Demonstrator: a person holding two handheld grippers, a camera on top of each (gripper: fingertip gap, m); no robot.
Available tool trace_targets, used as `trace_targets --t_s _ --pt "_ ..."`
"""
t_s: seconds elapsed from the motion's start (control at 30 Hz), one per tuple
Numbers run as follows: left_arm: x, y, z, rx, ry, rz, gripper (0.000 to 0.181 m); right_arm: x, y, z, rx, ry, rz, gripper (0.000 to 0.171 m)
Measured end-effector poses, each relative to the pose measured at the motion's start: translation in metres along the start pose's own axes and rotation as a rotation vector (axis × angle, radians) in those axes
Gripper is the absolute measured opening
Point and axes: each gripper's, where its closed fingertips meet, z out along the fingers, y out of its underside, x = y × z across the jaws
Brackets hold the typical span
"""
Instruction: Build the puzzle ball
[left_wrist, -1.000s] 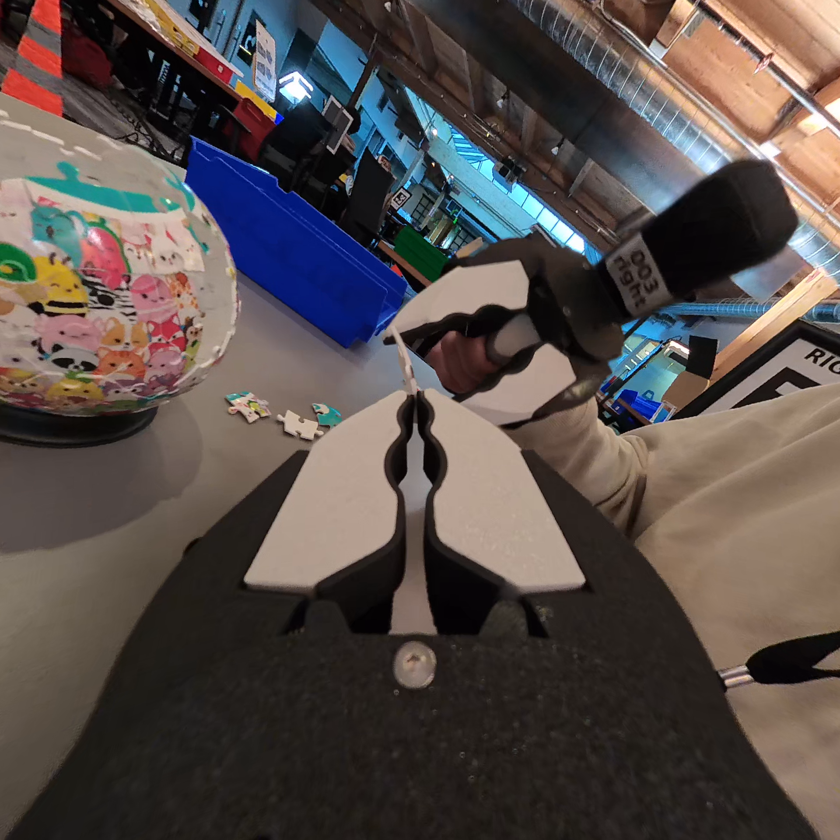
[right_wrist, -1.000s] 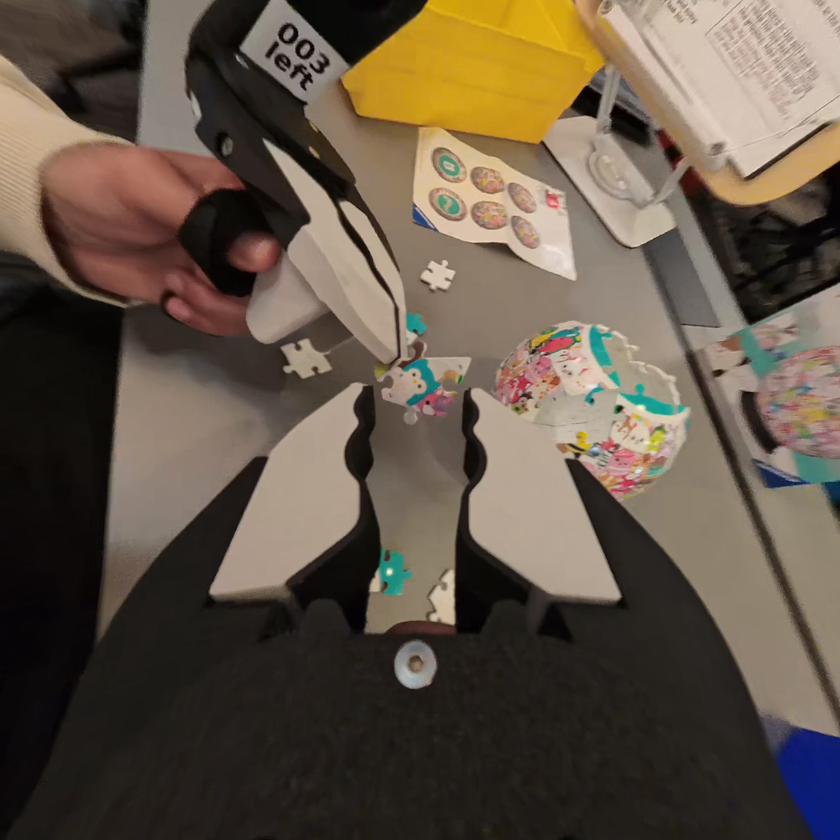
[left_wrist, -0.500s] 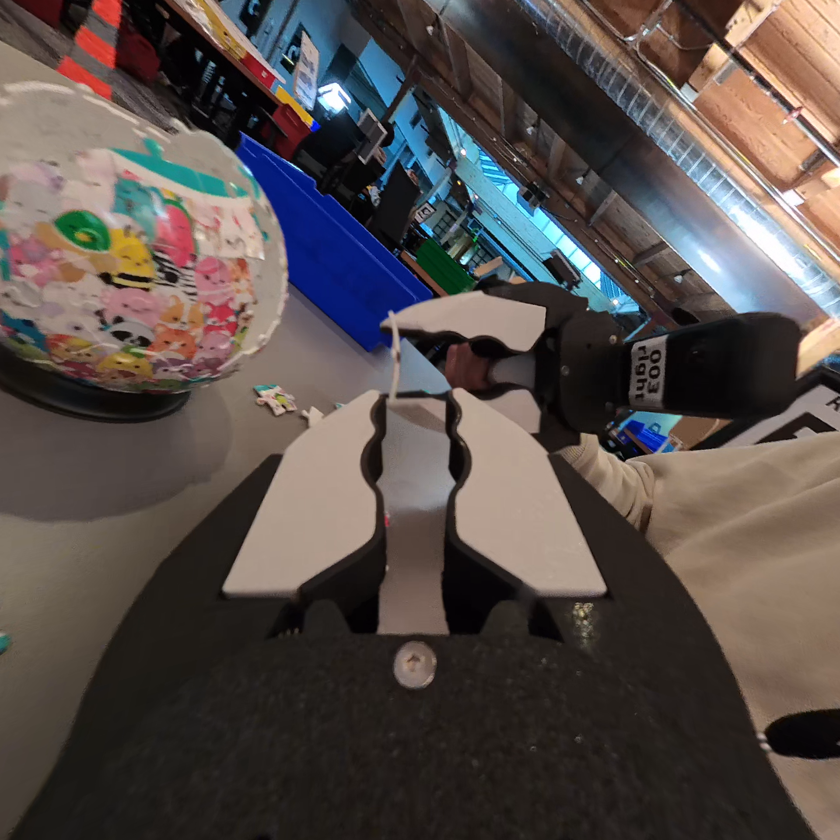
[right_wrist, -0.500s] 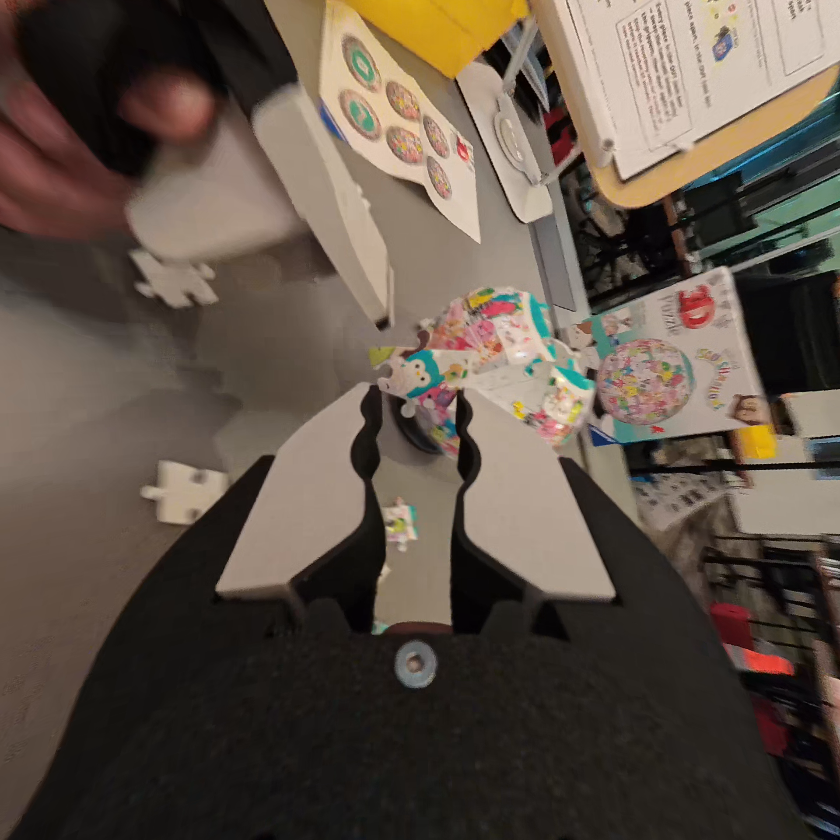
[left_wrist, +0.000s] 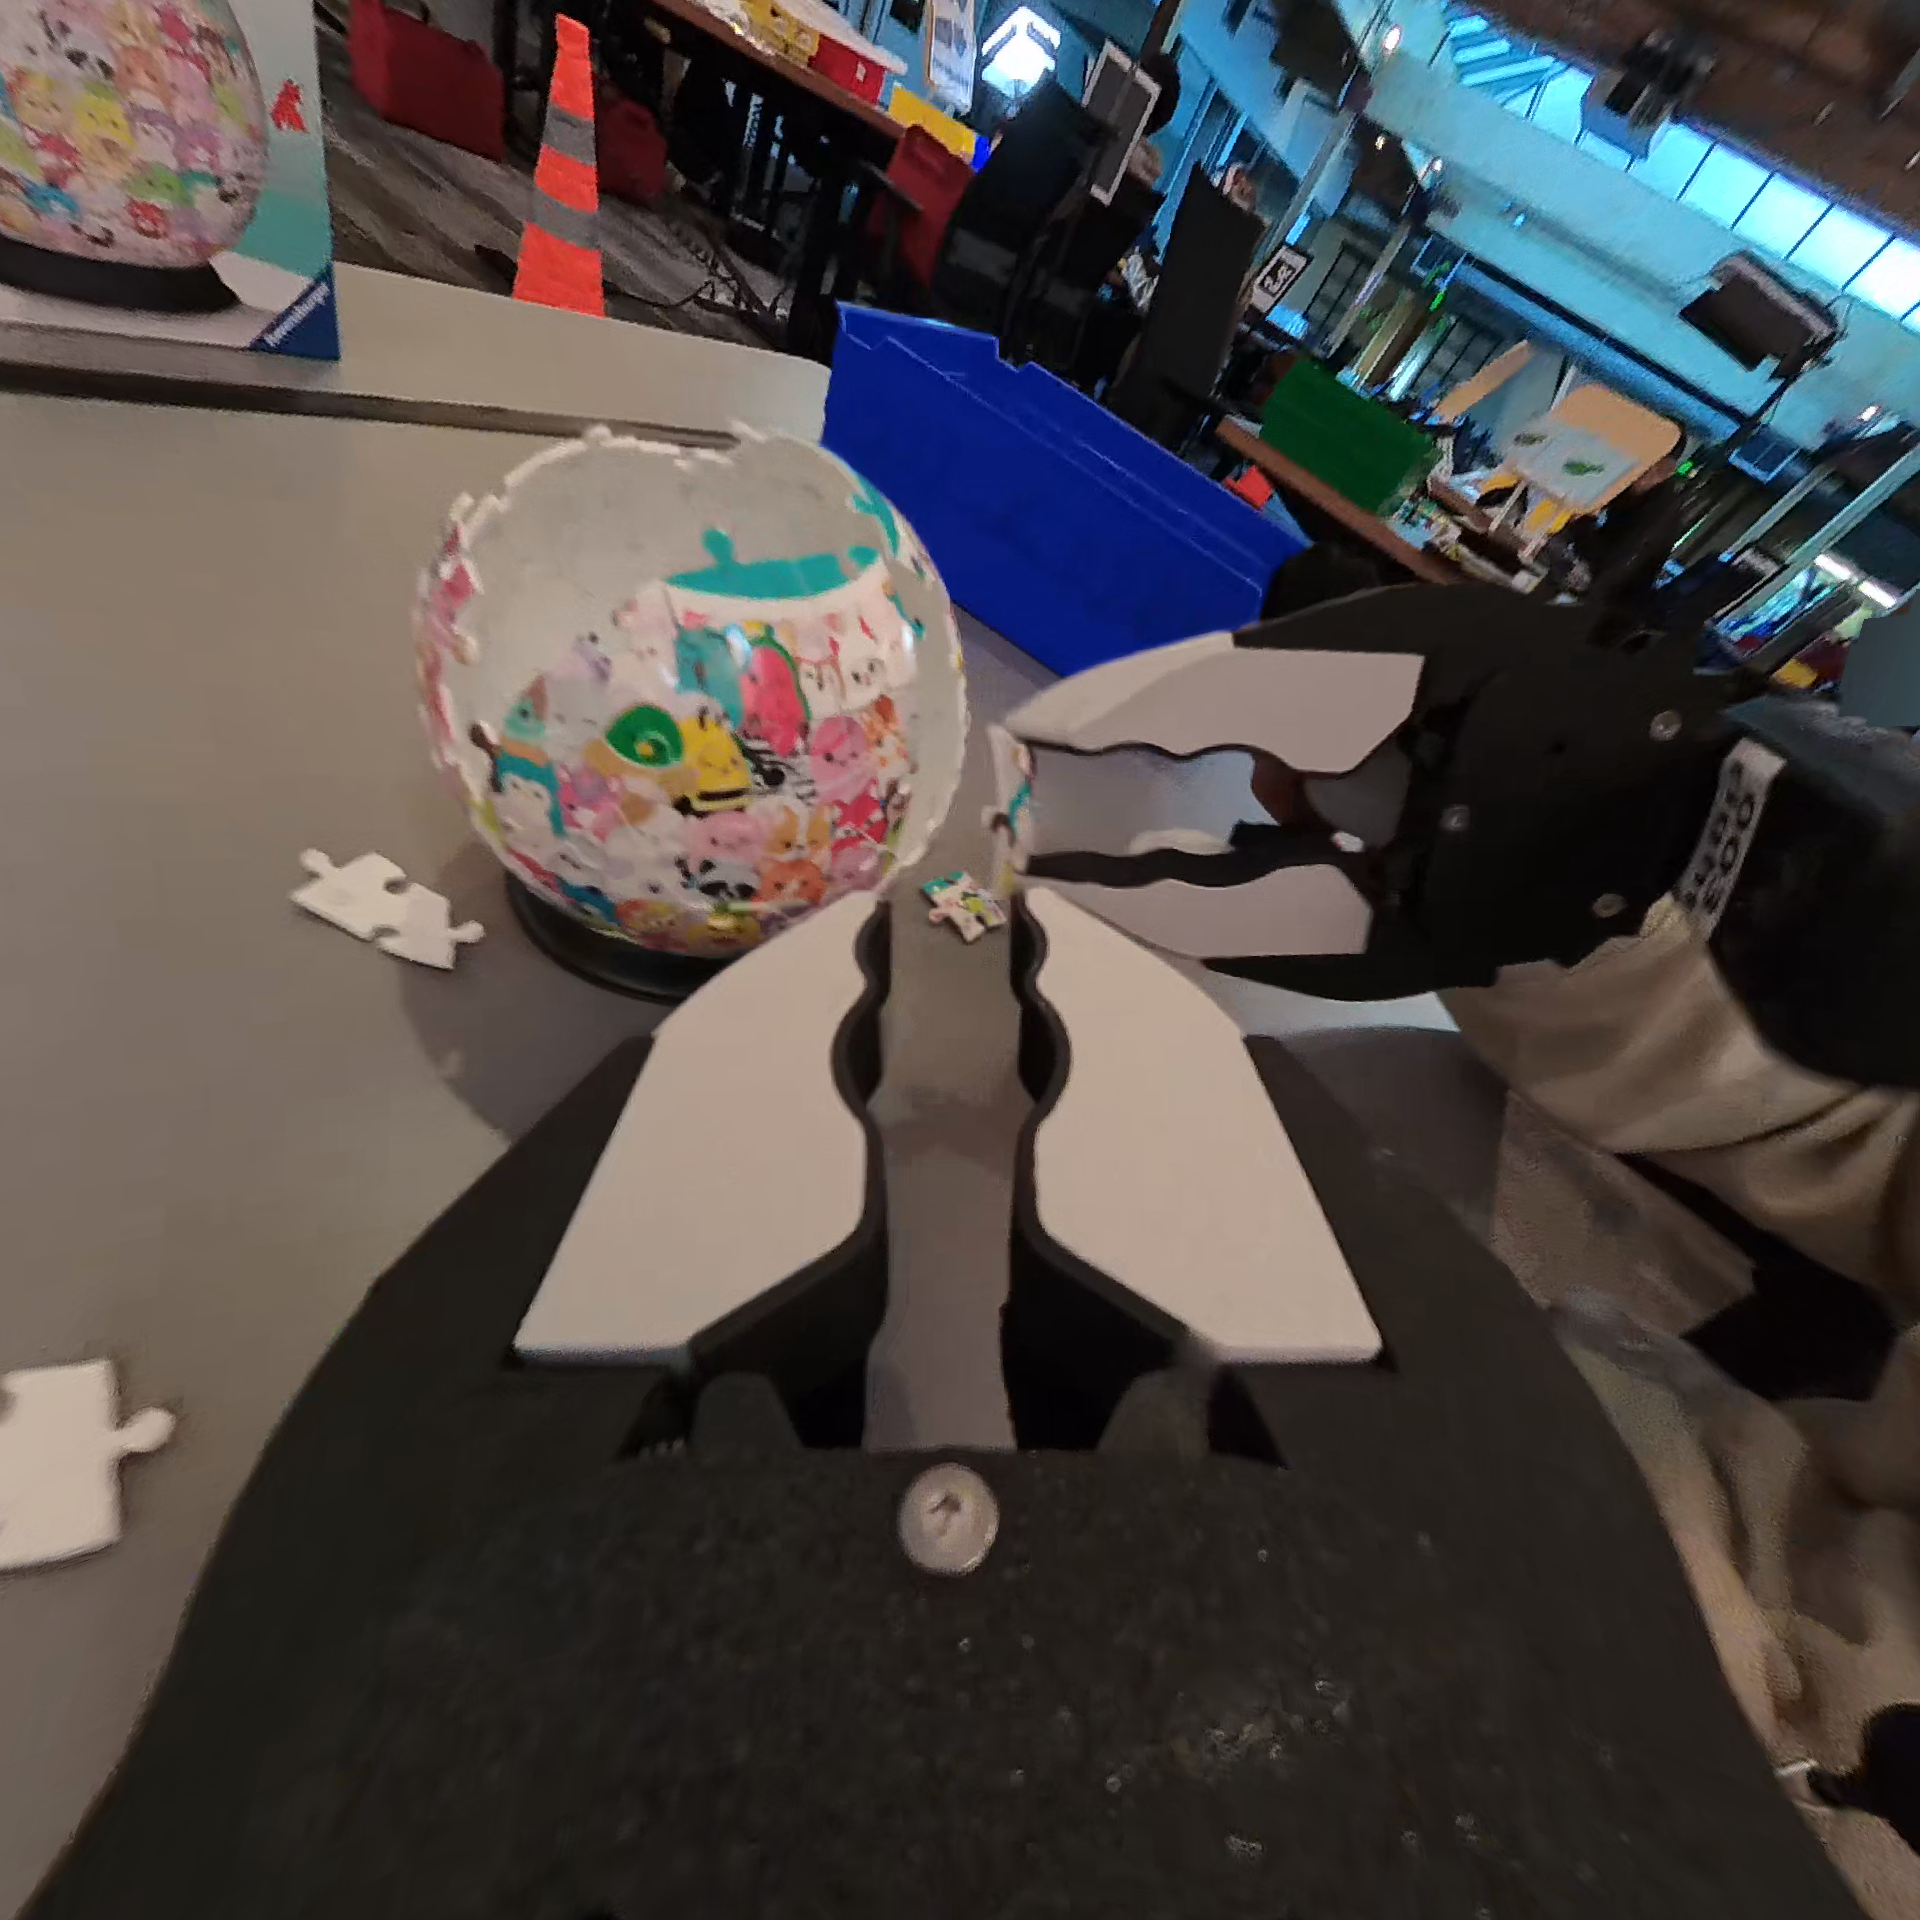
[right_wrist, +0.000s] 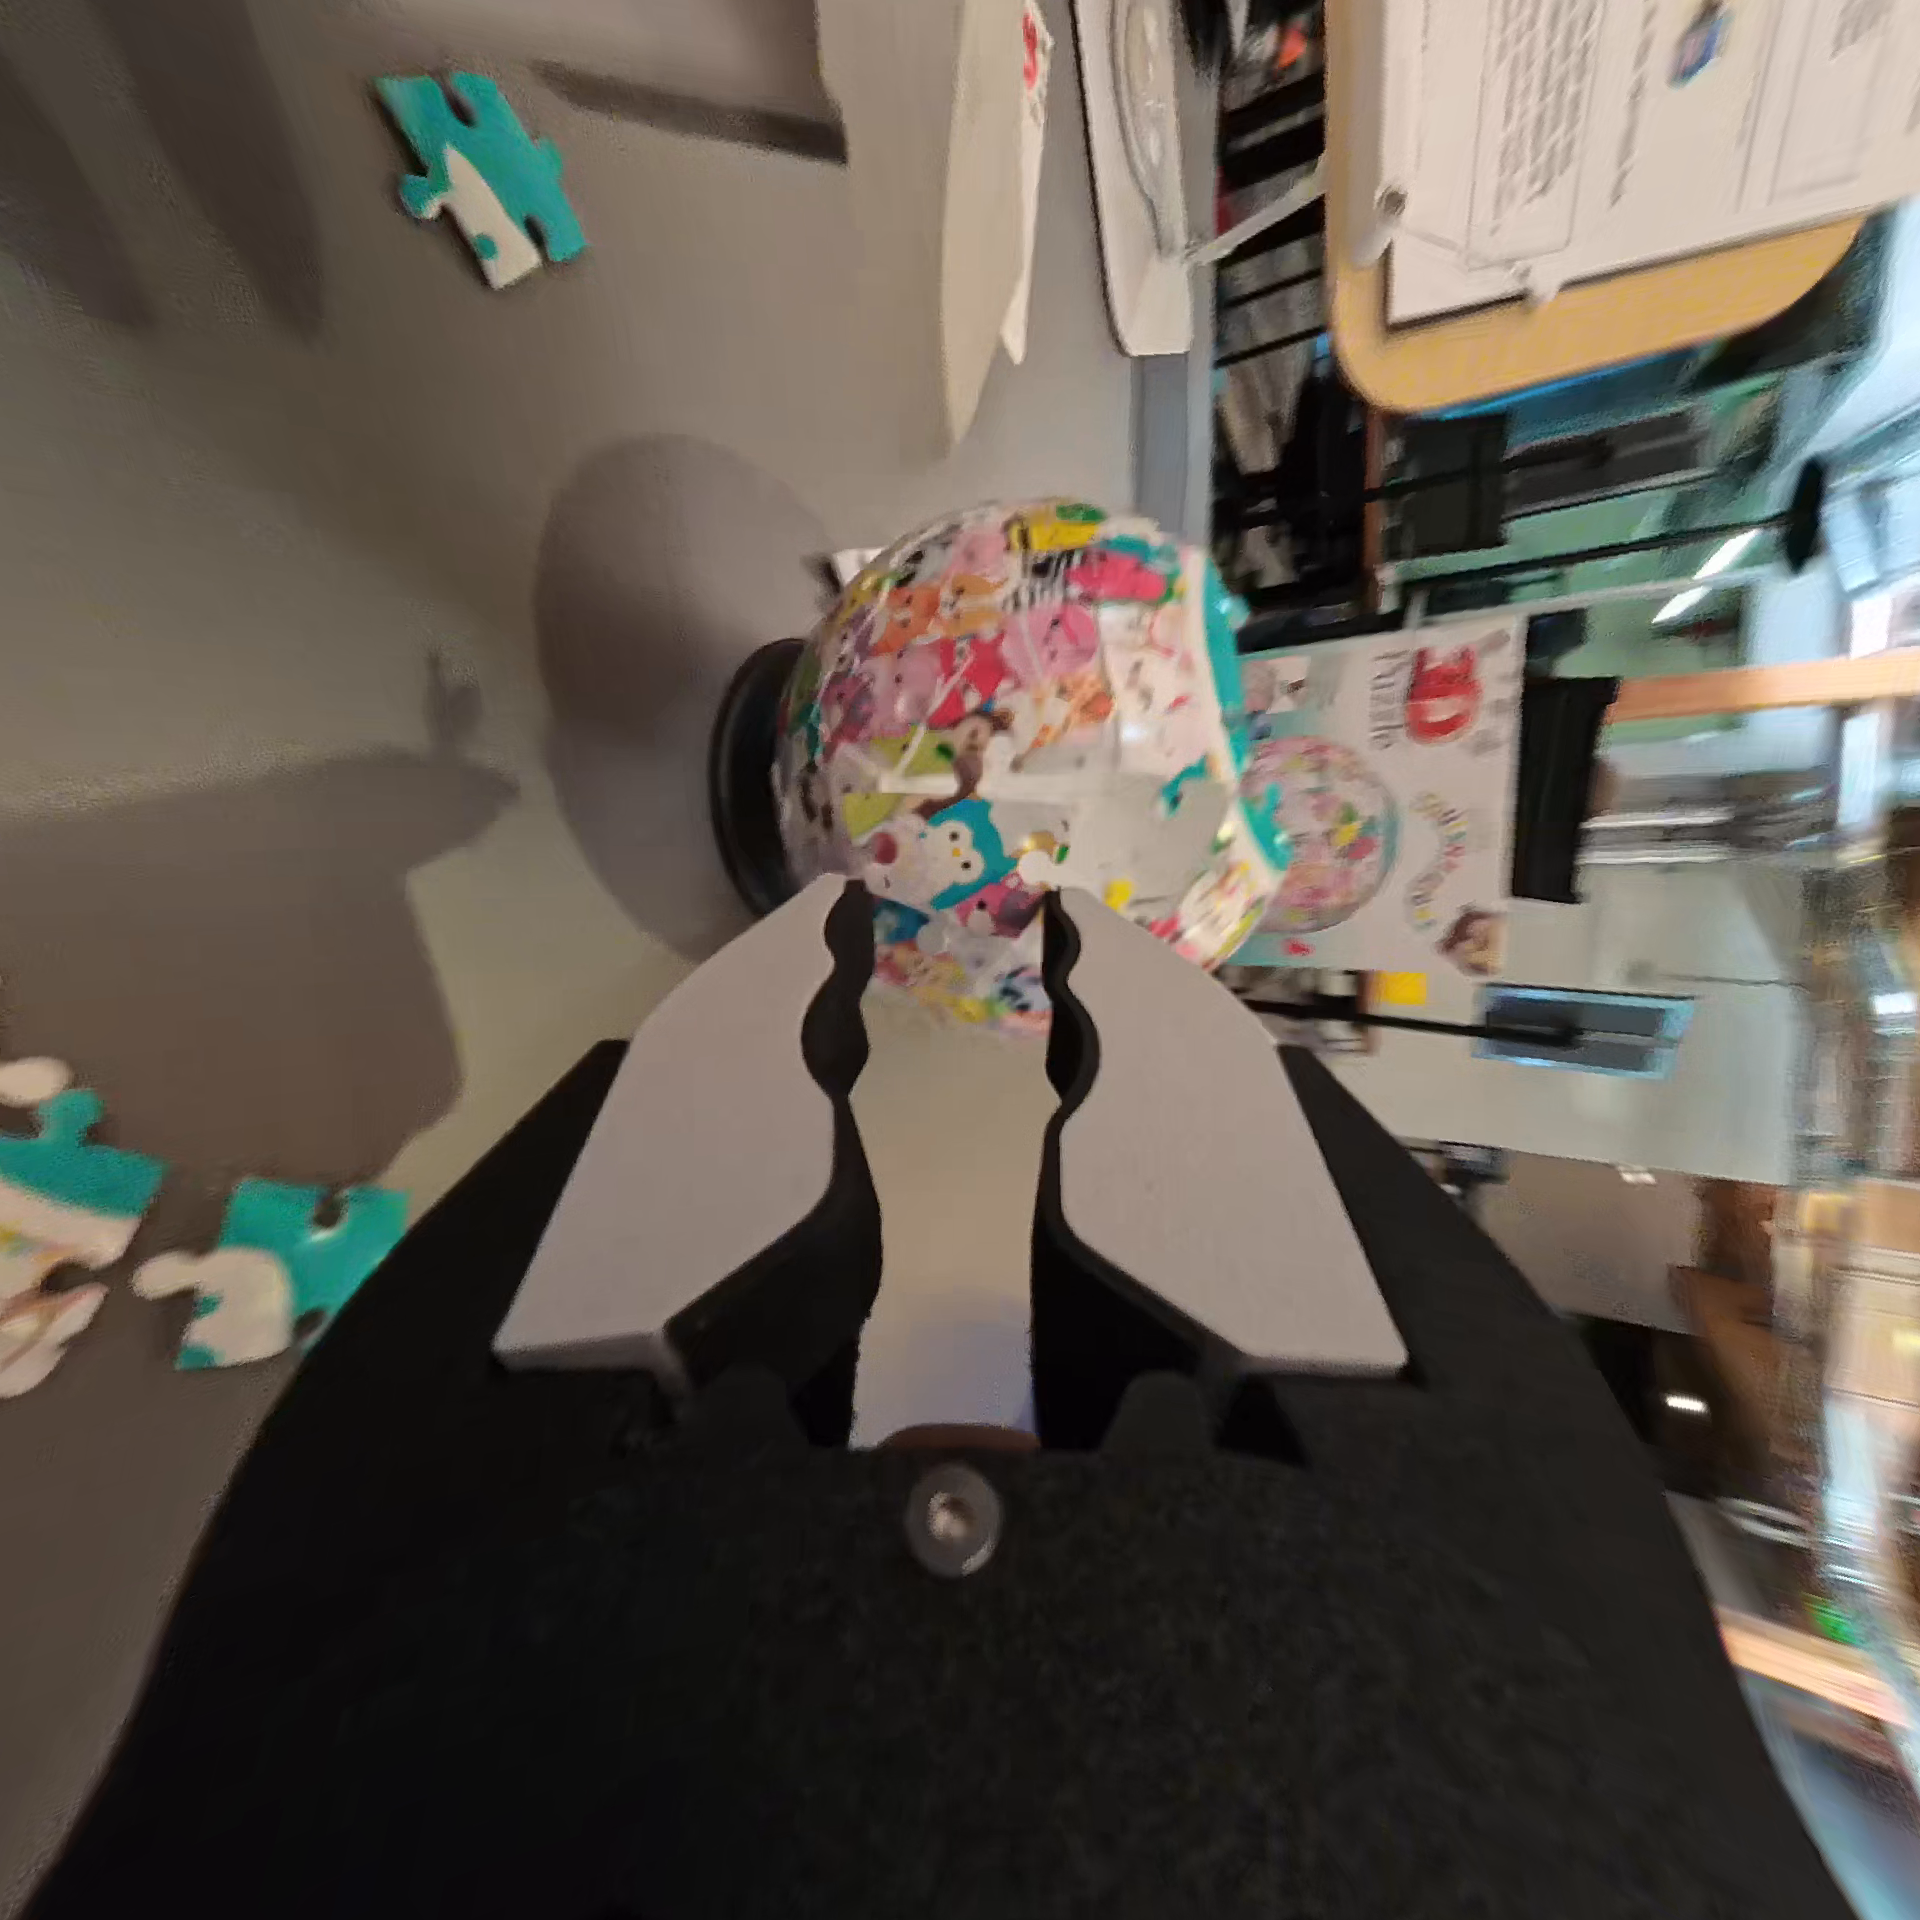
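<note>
The colourful puzzle ball (left_wrist: 686, 727) stands on a black stand (left_wrist: 603, 951) on the grey table; its top is open with a jagged rim. My left gripper (left_wrist: 951, 920) is open and empty, just in front of the ball. My right gripper (left_wrist: 1020, 798) reaches in from the right, shut on a puzzle piece (left_wrist: 1004, 795) held edge-on close to the ball's right side. In the right wrist view, the right gripper (right_wrist: 948, 899) holds the piece (right_wrist: 961, 857), with a teal creature on it, across its tips against the ball (right_wrist: 1039, 675).
Loose pieces lie on the table: white ones (left_wrist: 379, 920) (left_wrist: 62, 1455), a coloured one (left_wrist: 966, 902), teal ones (right_wrist: 483, 177) (right_wrist: 270, 1278). A blue bin (left_wrist: 1039, 509) stands behind the ball. The puzzle box (left_wrist: 156, 156) stands far left. A clipboard stand (right_wrist: 1558, 208) is near. The gap from one gripper's tips to the other's is roughly 7 cm.
My left gripper opened and let go of the piece, then drew back. My right gripper closed on the piece and carried it to the ball.
</note>
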Motion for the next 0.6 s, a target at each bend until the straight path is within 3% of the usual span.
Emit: trace_targets --t_s 0.07,0.17,0.23,0.33,0.47,0.57,0.6 --pt "-0.006 -0.004 0.0 -0.023 -0.01 0.028 0.036 -0.021 0.011 -0.008 0.044 -0.18 0.145 0.031" --pt "-0.025 0.006 -0.002 -0.121 -0.081 0.11 0.053 -0.067 0.03 -0.029 0.073 -0.612 0.39 0.031" --pt "-0.04 0.022 -0.001 -0.235 -0.125 0.176 0.068 -0.076 0.023 -0.041 0.126 -0.789 0.489 0.031" --pt "-0.063 0.039 0.005 -0.372 -0.195 0.265 0.089 -0.087 0.028 -0.041 0.052 -0.894 0.426 0.031" --pt "-0.083 0.037 0.018 -0.44 -0.215 0.374 0.096 -0.099 0.032 -0.033 0.037 -0.96 0.395 0.032" --pt "-0.089 0.043 0.03 -0.503 -0.125 0.378 0.101 -0.099 0.027 -0.031 0.094 -0.98 0.438 0.033" --pt "-0.089 0.046 0.033 -0.527 -0.08 0.365 0.101 -0.097 0.028 -0.029 0.108 -0.979 0.453 0.042"
